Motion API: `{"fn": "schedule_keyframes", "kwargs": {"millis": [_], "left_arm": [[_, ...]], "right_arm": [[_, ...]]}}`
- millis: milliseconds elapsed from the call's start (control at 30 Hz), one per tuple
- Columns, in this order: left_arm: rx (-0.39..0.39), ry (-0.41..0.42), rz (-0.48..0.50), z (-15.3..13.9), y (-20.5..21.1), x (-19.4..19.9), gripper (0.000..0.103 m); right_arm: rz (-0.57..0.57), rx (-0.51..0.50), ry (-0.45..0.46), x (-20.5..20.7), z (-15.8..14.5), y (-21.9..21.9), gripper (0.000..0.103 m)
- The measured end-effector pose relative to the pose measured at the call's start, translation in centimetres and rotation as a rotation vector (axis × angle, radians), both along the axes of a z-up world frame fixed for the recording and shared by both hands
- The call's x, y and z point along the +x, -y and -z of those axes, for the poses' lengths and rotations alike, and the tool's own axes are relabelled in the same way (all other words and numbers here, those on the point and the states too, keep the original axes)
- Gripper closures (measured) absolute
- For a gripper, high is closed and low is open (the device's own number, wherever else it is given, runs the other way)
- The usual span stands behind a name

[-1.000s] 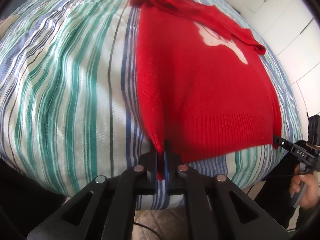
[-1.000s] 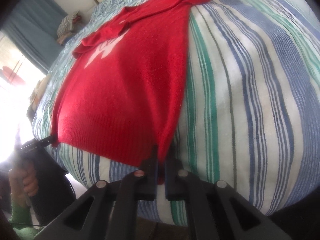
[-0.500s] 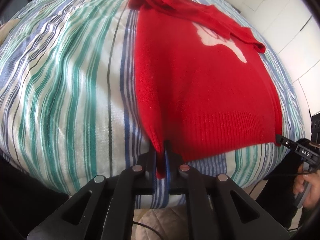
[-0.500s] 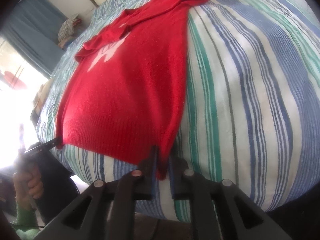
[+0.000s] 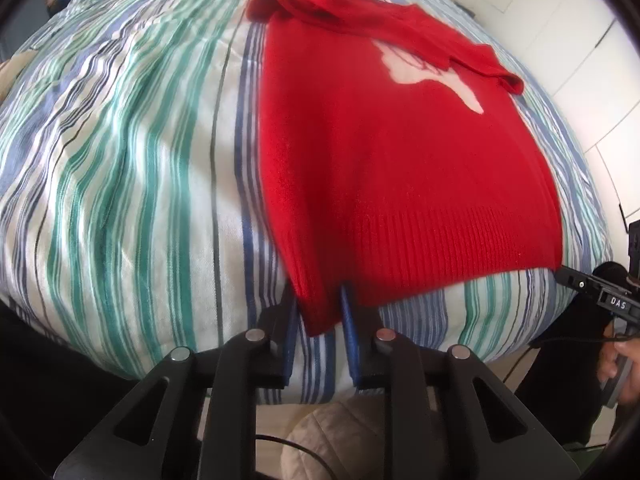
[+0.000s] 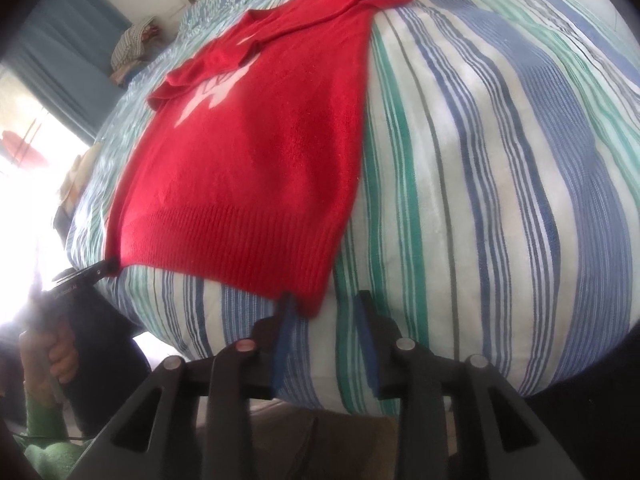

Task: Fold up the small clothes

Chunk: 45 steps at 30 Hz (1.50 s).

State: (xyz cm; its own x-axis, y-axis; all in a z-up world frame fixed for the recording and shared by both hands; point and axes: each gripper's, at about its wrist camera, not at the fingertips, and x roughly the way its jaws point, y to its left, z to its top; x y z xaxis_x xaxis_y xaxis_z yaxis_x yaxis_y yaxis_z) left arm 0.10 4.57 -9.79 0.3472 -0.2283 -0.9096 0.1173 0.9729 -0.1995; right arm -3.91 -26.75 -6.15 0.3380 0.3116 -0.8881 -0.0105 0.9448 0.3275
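The red sweater (image 5: 400,184) is lying flat and face up on the bed, spread over the striped duvet (image 5: 132,184), with its ribbed hem (image 5: 452,248) hanging at the near edge of the mattress and its sleeves (image 5: 400,28) lying folded across the chest at the far end, partly covering the white motif (image 5: 432,72). This layout is presenting a smooth rectangle, which in my judgement is preparing the garment for a fold from hem toward collar. On the left, the left tongs (image 5: 320,320) are sitting at the left hem corner; their jaws have just been opening, and the corner is hanging loosely between the blue pads (image 5: 348,320) without being pressed, so the grip is released. The corner placement suggests the hem was being tensioned from both ends to flatten the fabric. On the right, the right tongs (image 6: 326,320) are likewise parted, their jaws having just been opening; the right hem corner (image 6: 308,300) is resting just beside the left pad and is not clamped. Each view is also showing the other tool at the opposite corner, where a hand (image 6: 52,356) in a green sleeve (image 6: 44,432) is gripping the handle. Both corners are lying near the mattress edge, which should be keeping them easy to regrasp.
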Motion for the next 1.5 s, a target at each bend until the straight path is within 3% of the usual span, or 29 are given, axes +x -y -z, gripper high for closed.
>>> {"fn": "schedule_keyframes", "kwargs": {"millis": [33, 100, 167, 333, 467, 567, 633, 800, 867, 1033, 1200, 1233, 1267, 1300, 1400, 1500], "left_arm": [[0.004, -0.001, 0.003, -0.1, 0.0, -0.2, 0.075], [0.017, -0.003, 0.010, -0.2, 0.1, -0.5, 0.057], [0.043, -0.003, 0.014, -0.3, 0.2, -1.1, 0.049], [0.108, -0.004, 0.014, -1.3, -0.5, -3.0, 0.042], [0.112, 0.062, -0.032, -4.1, -2.5, -3.9, 0.032], [0.096, 0.175, -0.084, -6.8, -3.4, -3.0, 0.025], [0.085, 0.256, -0.126, -7.9, -3.7, -1.6, 0.020], [0.030, 0.376, -0.240, -8.1, -4.0, 2.7, 0.019], [-0.002, 0.389, -0.268, -7.4, -4.2, 3.8, 0.019], [-0.011, 0.382, -0.323, -4.7, -5.3, 4.2, 0.019], [-0.035, 0.334, -0.396, -2.4, -7.1, 4.7, 0.019], [-0.040, 0.325, -0.408, -2.2, -7.4, 4.8, 0.019], [-0.046, 0.325, -0.416, -2.1, -7.5, 4.9, 0.019], [-0.051, 0.328, -0.421, -2.2, -7.6, 4.9, 0.019], [-0.049, 0.344, -0.418, -2.3, -7.5, 4.5, 0.019], [-0.045, 0.341, -0.415, -2.2, -7.5, 4.0, 0.019]], "right_arm": [[0.001, -0.003, -0.004, -0.1, 0.0, 0.1, 0.072], [0.002, -0.010, -0.013, -0.3, 0.0, 0.3, 0.070], [0.001, -0.020, -0.022, -0.6, -0.1, 0.5, 0.068], [-0.017, -0.062, -0.063, -1.6, -0.4, 1.2, 0.066], [-0.052, -0.214, -0.056, -2.0, -2.7, 3.0, 0.056], [-0.072, -0.444, 0.056, -0.4, -6.1, 4.3, 0.050], [-0.092, -0.524, 0.152, 2.0, -8.3, 4.2, 0.048], [-0.302, -0.416, 0.396, 10.4, -11.1, -0.2, 0.048], [-0.393, -0.389, 0.440, 14.7, -10.3, -2.9, 0.048], [-0.558, -0.545, 0.402, 24.0, -5.3, -8.7, 0.049], [-0.677, -0.566, 0.388, 27.9, -0.9, -12.2, 0.050], [-0.668, -0.535, 0.391, 28.4, -0.8, -12.3, 0.050], [-0.642, -0.487, 0.387, 29.1, -0.9, -12.1, 0.070], [-0.599, -0.440, 0.372, 29.9, -1.1, -11.6, 0.100], [-0.412, -0.331, 0.415, 30.8, -3.8, -8.0, 0.099], [-0.170, -0.238, 0.471, 30.2, -7.7, -0.3, 0.099]]}}
